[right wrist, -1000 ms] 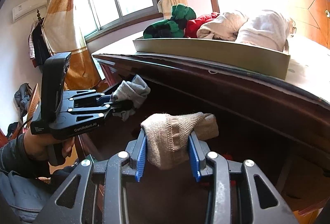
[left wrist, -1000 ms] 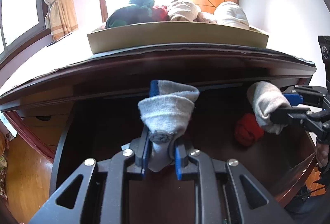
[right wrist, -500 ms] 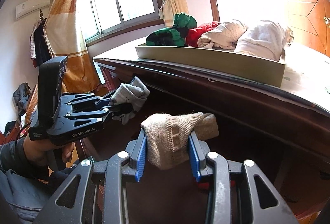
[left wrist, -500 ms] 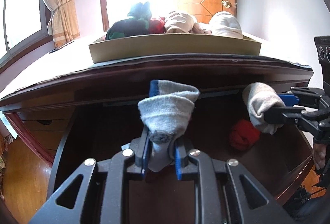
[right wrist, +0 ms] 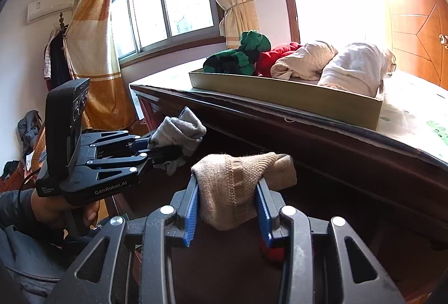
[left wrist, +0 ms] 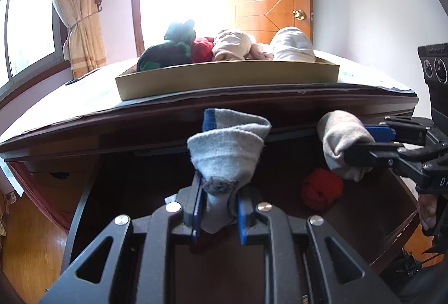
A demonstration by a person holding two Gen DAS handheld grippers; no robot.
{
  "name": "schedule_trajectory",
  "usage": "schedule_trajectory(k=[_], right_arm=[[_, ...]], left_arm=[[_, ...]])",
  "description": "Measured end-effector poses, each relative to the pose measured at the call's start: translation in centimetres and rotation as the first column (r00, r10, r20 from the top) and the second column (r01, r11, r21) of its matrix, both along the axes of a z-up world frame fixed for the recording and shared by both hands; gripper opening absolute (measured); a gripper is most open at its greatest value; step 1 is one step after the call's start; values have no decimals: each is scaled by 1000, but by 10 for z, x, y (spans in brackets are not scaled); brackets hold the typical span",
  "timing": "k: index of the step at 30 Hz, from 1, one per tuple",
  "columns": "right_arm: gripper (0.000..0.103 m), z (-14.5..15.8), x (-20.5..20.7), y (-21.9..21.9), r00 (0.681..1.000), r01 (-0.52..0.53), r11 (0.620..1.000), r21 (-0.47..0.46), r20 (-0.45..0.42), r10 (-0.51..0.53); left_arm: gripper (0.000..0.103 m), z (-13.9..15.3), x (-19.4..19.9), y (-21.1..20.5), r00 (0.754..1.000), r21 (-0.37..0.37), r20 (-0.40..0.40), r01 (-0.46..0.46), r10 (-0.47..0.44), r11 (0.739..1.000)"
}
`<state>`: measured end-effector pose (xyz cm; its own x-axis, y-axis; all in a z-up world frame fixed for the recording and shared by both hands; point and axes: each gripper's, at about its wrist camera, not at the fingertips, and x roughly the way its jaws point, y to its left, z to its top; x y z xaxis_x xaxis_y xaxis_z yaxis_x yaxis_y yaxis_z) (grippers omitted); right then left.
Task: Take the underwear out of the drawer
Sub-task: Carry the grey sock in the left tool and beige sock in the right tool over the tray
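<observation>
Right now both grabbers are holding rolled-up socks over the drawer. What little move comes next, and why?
Probably lift both a bit higher, toward the tray on top. The left gripper is shut on the grey bundle, the right gripper on the beige bundle, and both hang below the tabletop edge.

Two rolled bundles up out of the drawer (left wrist: pixel 364 222), one left inside

Grey bundle (left wrist: pixel 226 152) with a blue edge and beige knit bundle (right wrist: pixel 240 183) both sit pinched above the open dark wood drawer; a red bundle (left wrist: pixel 322 187) lies on its floor.
</observation>
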<state>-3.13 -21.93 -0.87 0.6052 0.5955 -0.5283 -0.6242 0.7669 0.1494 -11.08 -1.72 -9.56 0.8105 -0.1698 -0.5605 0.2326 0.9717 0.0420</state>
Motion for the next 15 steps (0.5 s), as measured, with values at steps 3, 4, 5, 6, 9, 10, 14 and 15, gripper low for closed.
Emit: schedule_trajectory(k=[3,4,5,6,9,10,14,15], right_arm=[[39,0,-2,0,1000,-2,1000,2,13,2],[39,0,-3,0,1000,-2,1000,2,17,2],[39,0,-3,-1,1000,-3,1000,3,20,3],[39,0,-3,-1,1000,-4,1000,4,24,4],[39,1,-7,-1,999,-8,1000,5,44,8],[39,2,-8,-1,999,-10,1000,5,50,10],[39,2,-11,-3,998,-14,1000,11,63,13],[39,2,-11,-3,998,-14,1000,12,64,13]], left_arm=[[18,1,-2,-1,1000,1,8,1,-1,1000],[18,1,-2,-2,1000,0,11,1,-1,1000],[18,2,-3,-2,1000,-1,14,1,-1,1000],[18,2,-4,-1,1000,-1,20,0,0,1000],[18,4,-6,-1,999,-3,38,0,0,1000],[18,5,-7,-1,999,-4,43,-2,2,1000],[18,8,-10,0,998,-8,66,-4,5,1000],[18,8,-11,0,998,-9,70,-5,6,1000]])
